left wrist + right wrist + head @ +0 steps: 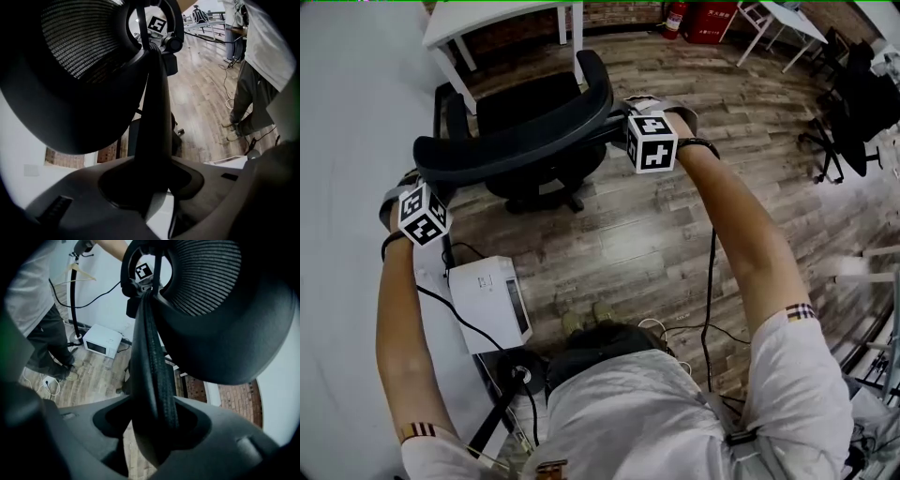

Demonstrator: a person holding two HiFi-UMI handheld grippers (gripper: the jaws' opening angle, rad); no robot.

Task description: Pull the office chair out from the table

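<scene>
White short-sleeve tee (675, 412), plaid trim (800, 311) at sleeve hems. Dark strap (698, 143) on each wrist, just behind the tool. Grey-olive trousers (248, 96), tan shoes (232, 136). L gripper (151, 190) & R gripper (154, 427): dark grey moulded shells, each w/ a b&w square-marker cube (652, 142) on it.

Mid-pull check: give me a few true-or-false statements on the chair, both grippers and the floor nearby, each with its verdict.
1. The edge of the backrest stands between the tongs of the left gripper and of the right gripper. True.
2. The office chair is red. False: it is black.
3. A white box stands on the floor. True.
4. The floor is carpeted. False: it is wooden planks.
</scene>
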